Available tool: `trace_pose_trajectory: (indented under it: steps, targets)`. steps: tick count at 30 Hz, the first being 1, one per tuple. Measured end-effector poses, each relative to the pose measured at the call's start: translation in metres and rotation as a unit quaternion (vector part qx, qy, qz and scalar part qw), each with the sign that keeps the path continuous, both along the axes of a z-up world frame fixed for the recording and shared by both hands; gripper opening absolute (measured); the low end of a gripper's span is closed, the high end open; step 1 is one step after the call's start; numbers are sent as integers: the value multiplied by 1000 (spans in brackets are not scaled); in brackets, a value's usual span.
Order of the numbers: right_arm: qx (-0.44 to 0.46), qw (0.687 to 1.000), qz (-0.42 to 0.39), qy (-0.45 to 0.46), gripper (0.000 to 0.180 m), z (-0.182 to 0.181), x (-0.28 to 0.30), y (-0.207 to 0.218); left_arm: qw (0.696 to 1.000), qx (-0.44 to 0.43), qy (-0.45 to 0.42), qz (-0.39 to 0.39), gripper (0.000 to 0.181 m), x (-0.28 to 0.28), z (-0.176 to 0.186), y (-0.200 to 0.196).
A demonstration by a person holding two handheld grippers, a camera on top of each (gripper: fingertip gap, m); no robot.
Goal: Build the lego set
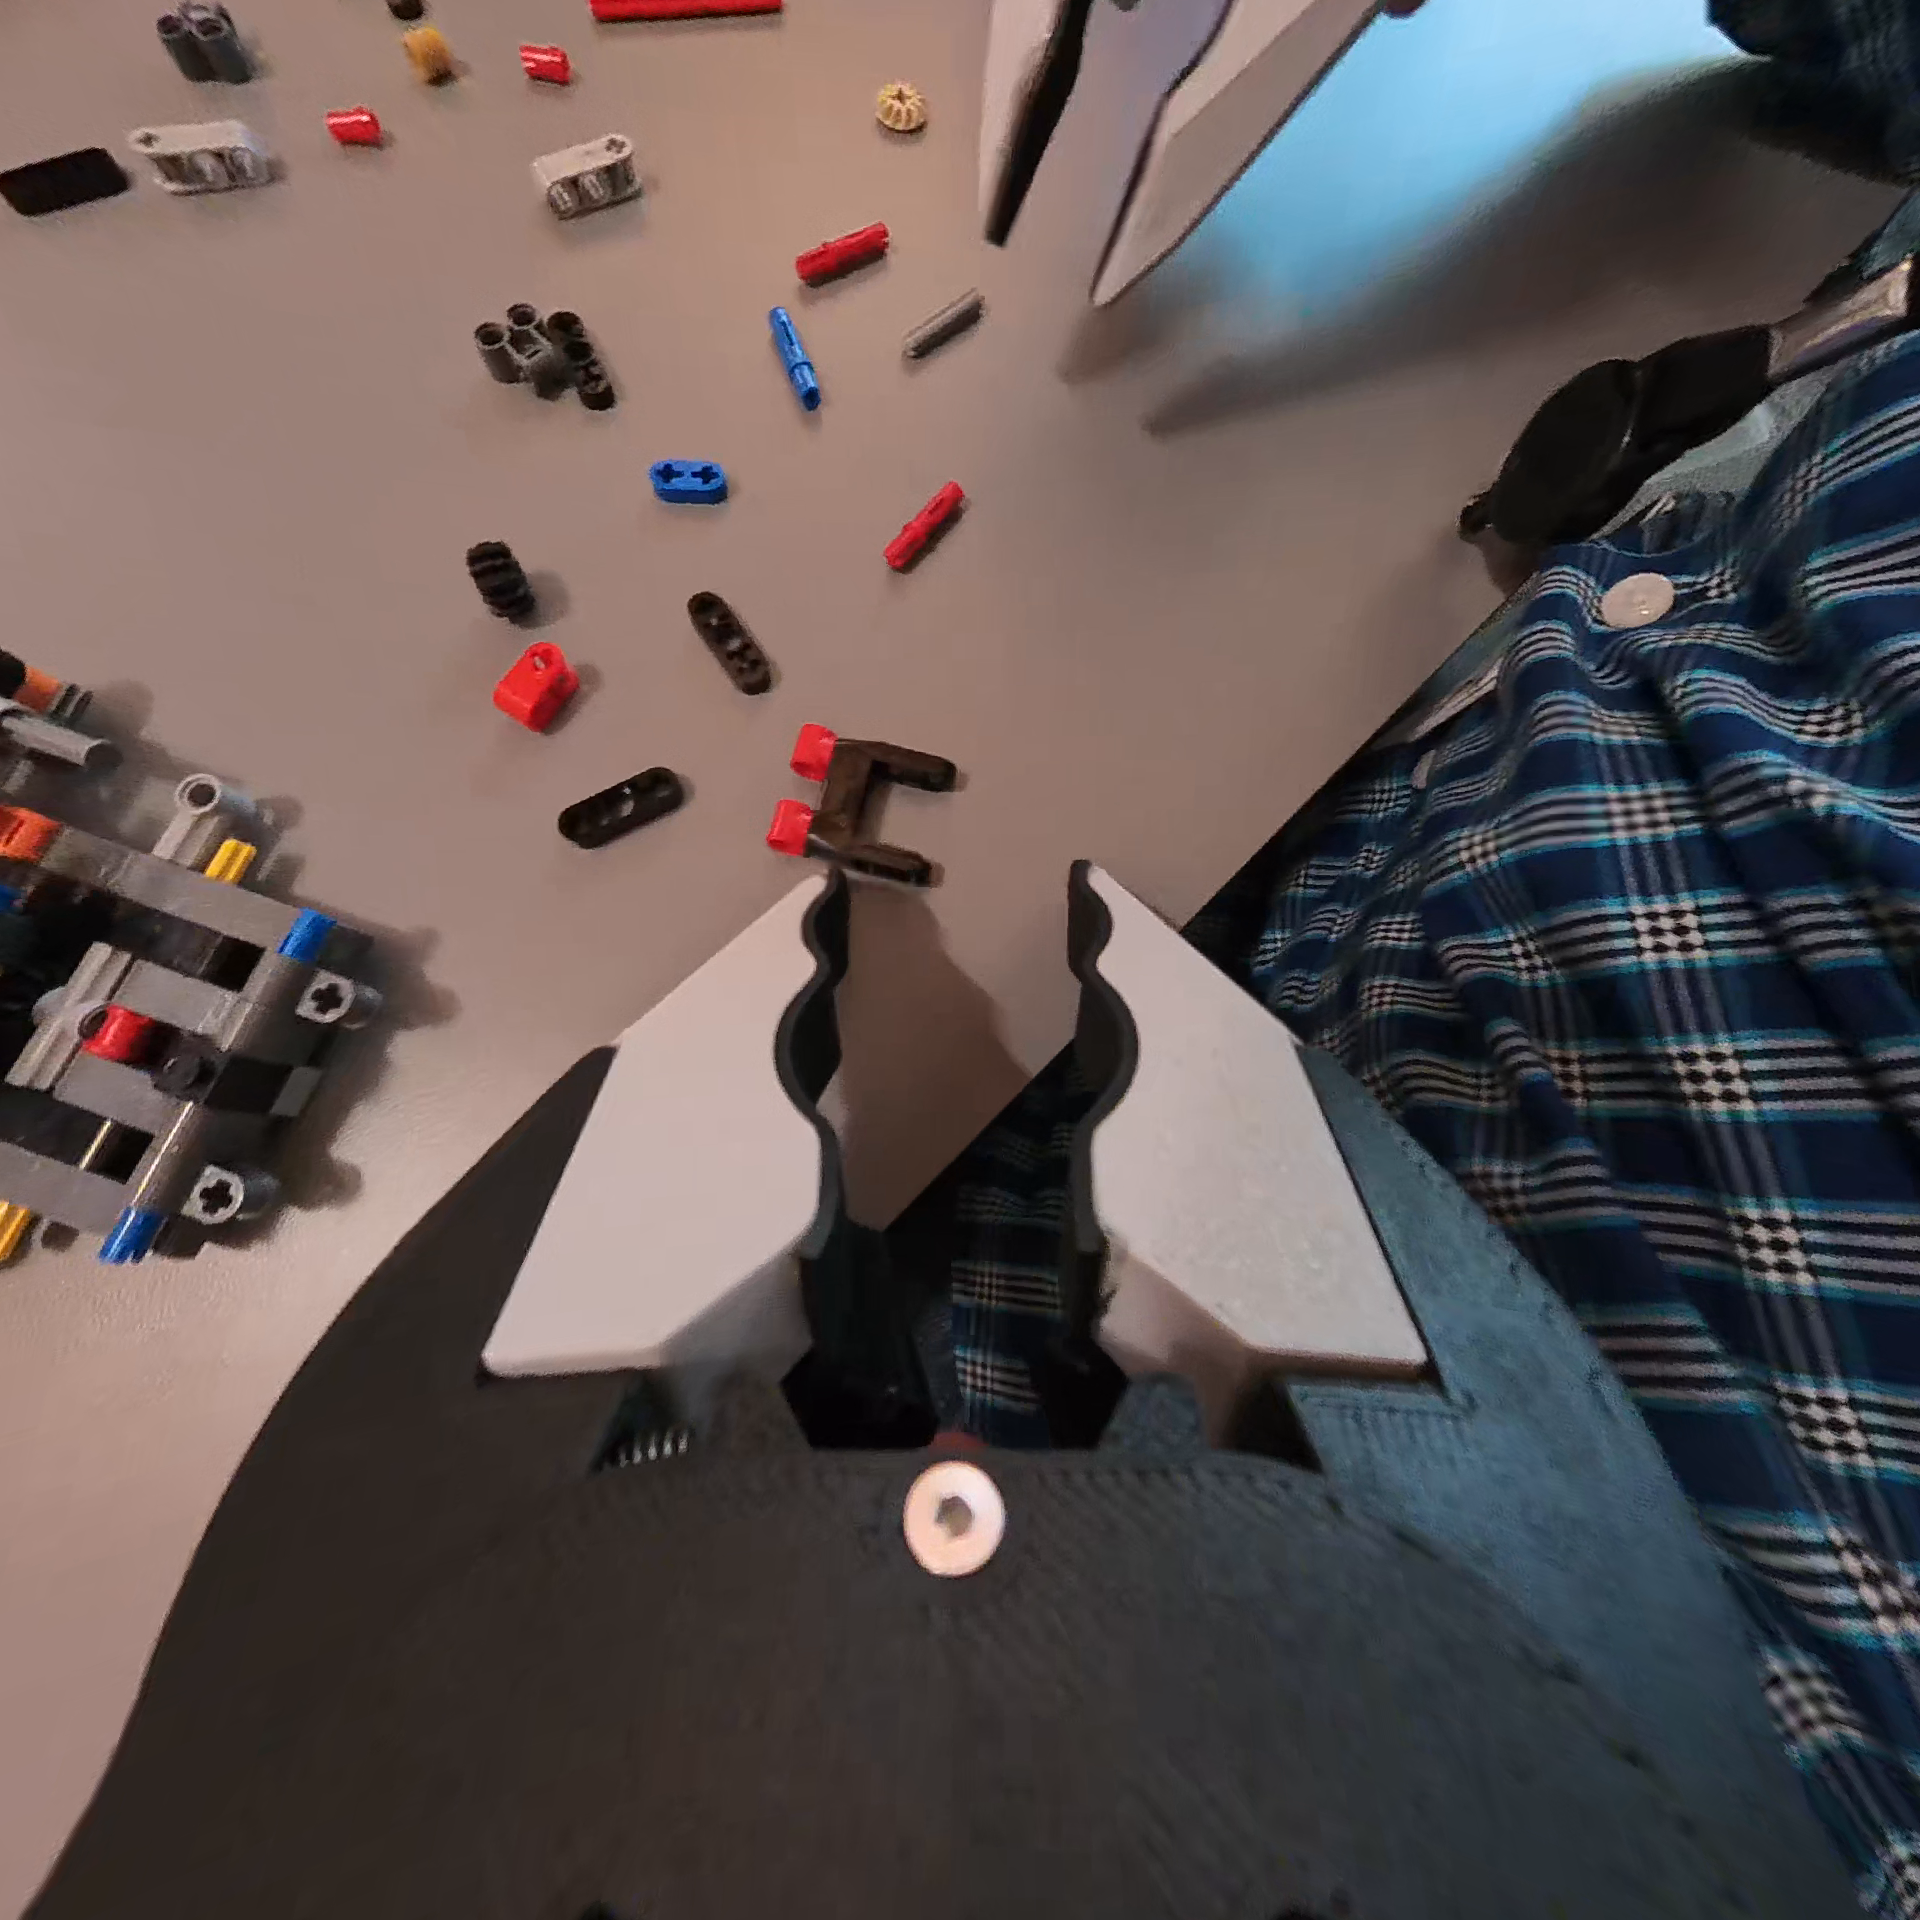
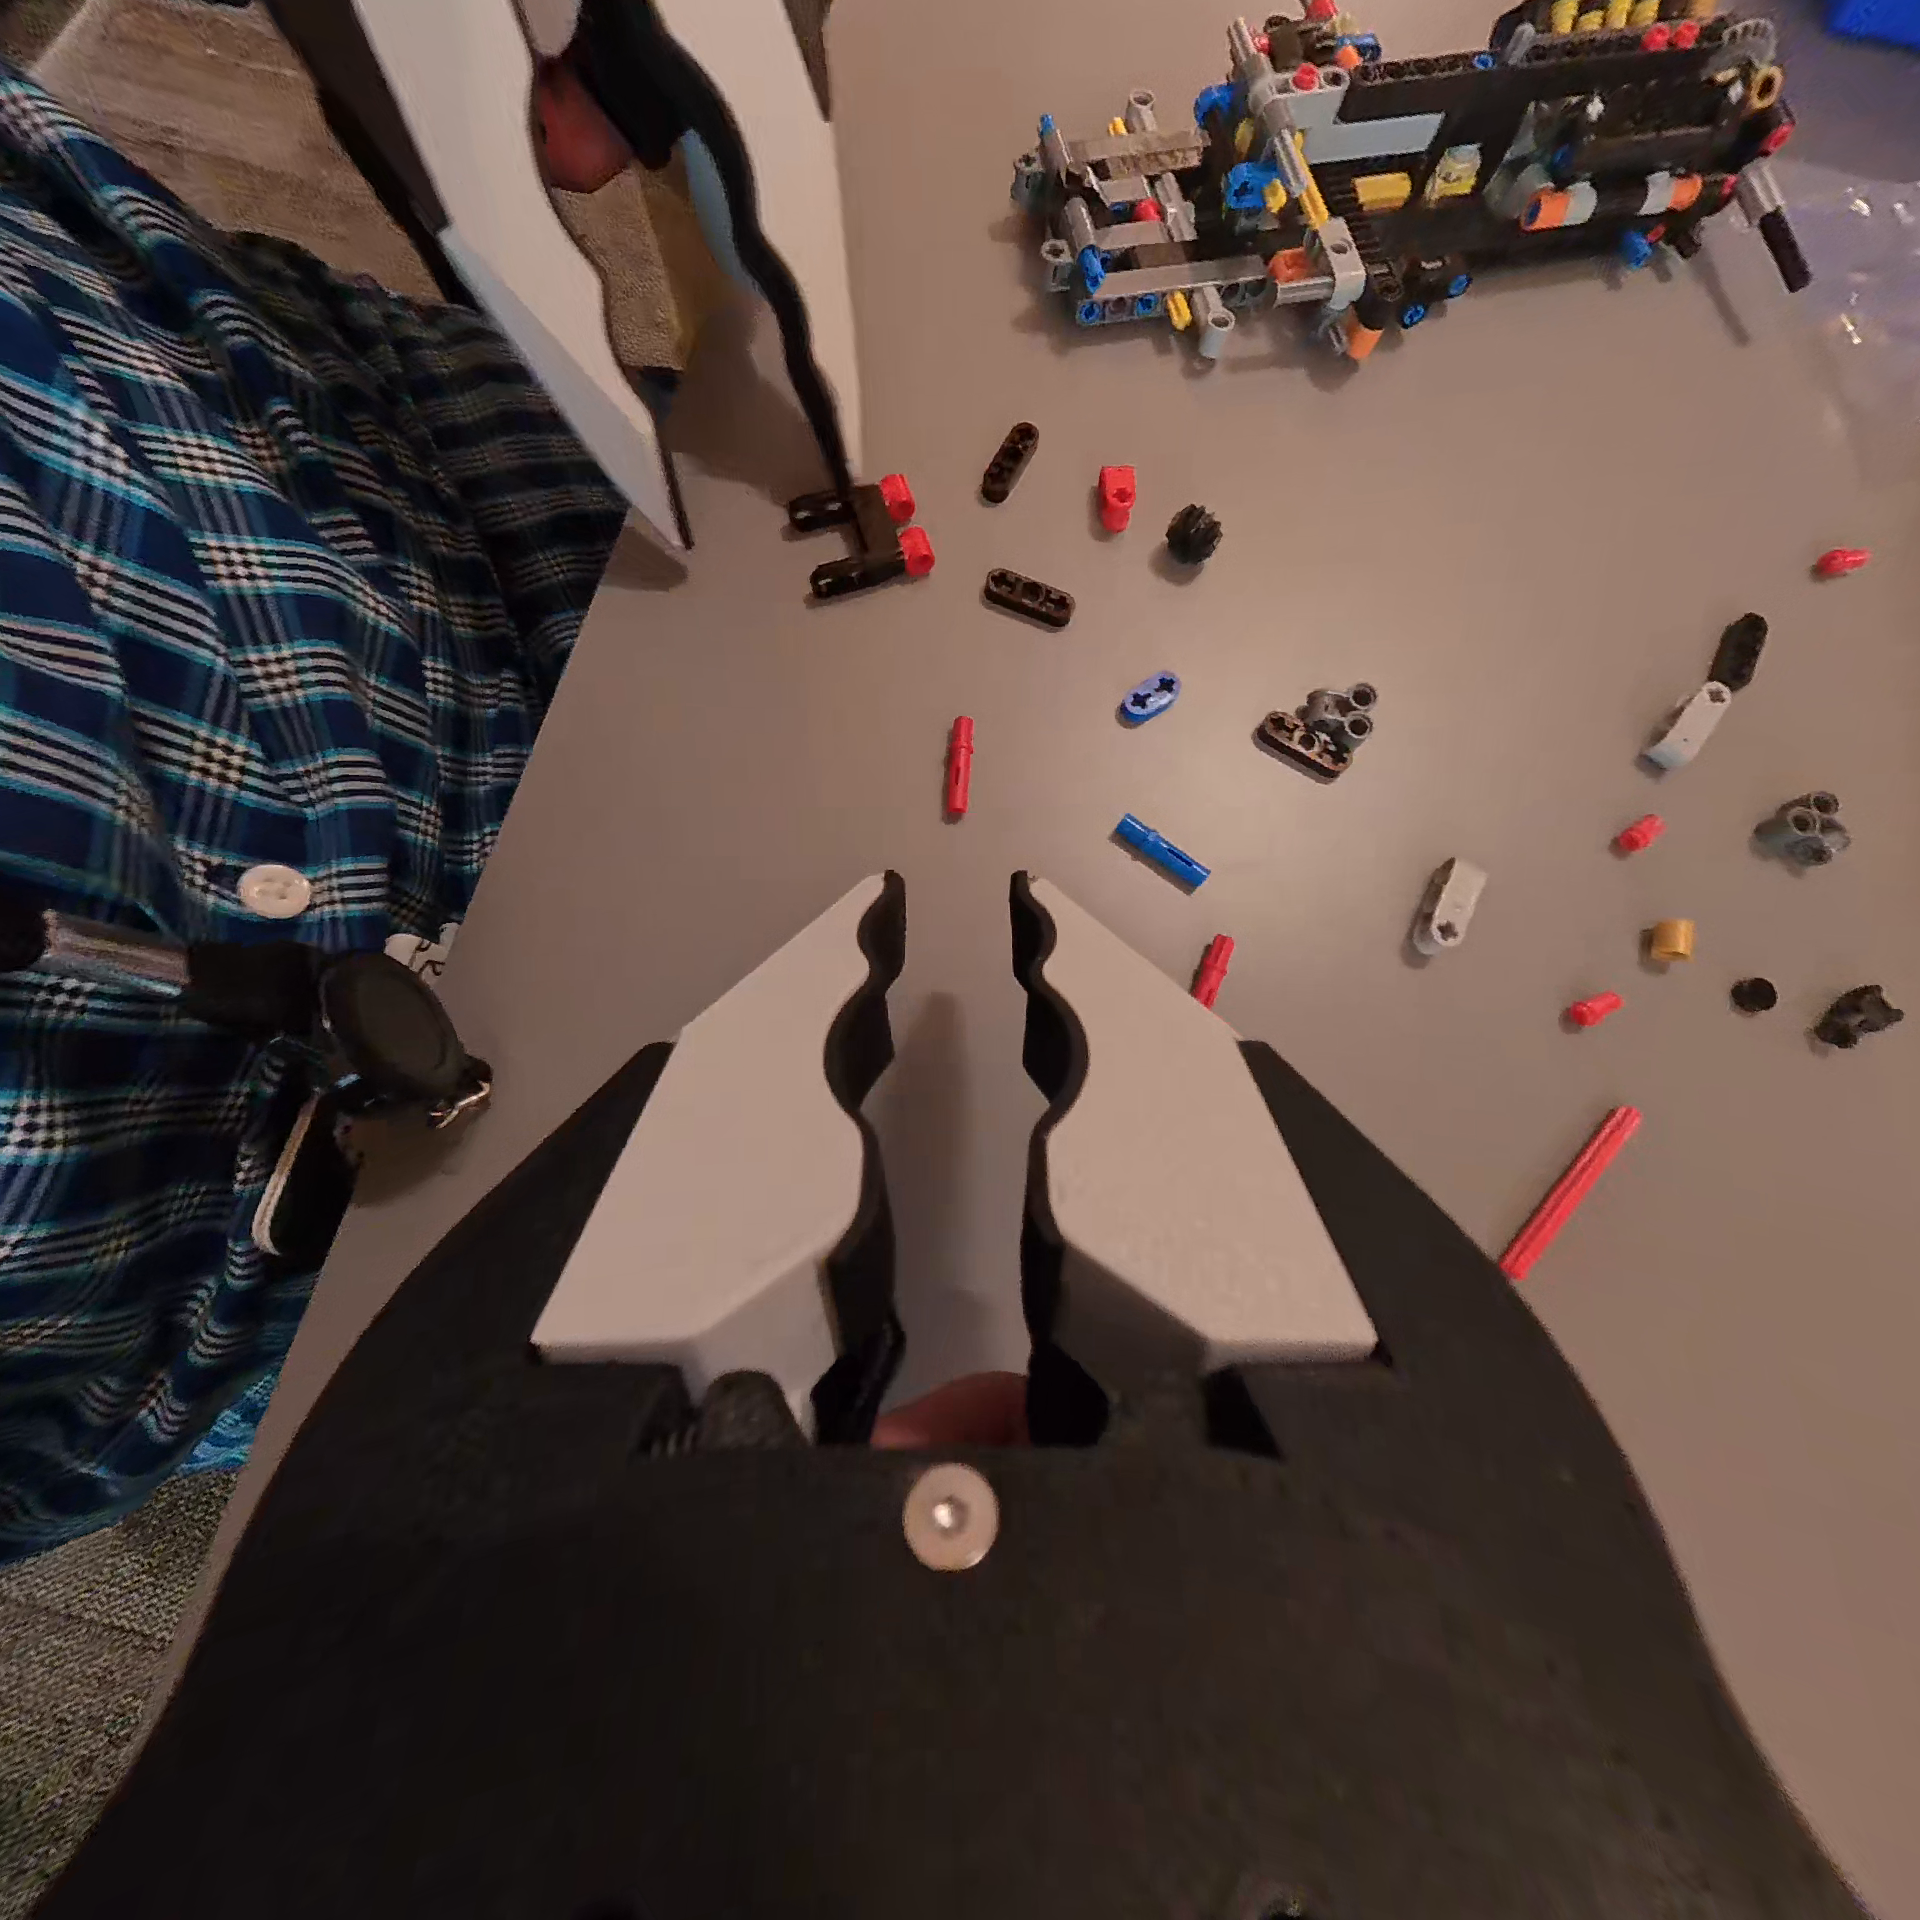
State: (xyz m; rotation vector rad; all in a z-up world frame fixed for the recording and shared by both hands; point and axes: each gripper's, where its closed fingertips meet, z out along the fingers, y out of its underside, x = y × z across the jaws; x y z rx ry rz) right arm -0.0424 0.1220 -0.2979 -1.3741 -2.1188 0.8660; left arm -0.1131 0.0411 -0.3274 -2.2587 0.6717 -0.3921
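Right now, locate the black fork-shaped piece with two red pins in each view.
Left wrist view: black fork piece at centre, just beyond the left gripper.
Right wrist view: upper centre-left, at the left gripper's tip.
Shared landmark: blue two-hole link.

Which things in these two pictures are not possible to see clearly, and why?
- Lego build: left wrist view, cut off by the left edge.
- Right gripper: left wrist view, blurred, tips beyond the top edge.
- Red axle: right wrist view, lower end behind that gripper's body.
- Black piece: right wrist view, too small to identify.
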Motion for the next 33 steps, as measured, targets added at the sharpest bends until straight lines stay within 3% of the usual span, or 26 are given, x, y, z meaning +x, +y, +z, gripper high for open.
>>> trace_pose_trajectory:
  steps: [8, 14, 33]
  targets:
    - [17, 998, -53, -26, 17, -9, 10, 26, 1000, 17, -6, 9, 45, -7, 2, 4]
    - [45, 995, -73, -57, 6, -30, 5, 33, 1000, 20, 7, 10, 45, -16, 2, 7]
    - [0, 999, -46, -11, 1, -16, -1, 14, 1000, 19, 17, 16, 39, -9, 1, 17]
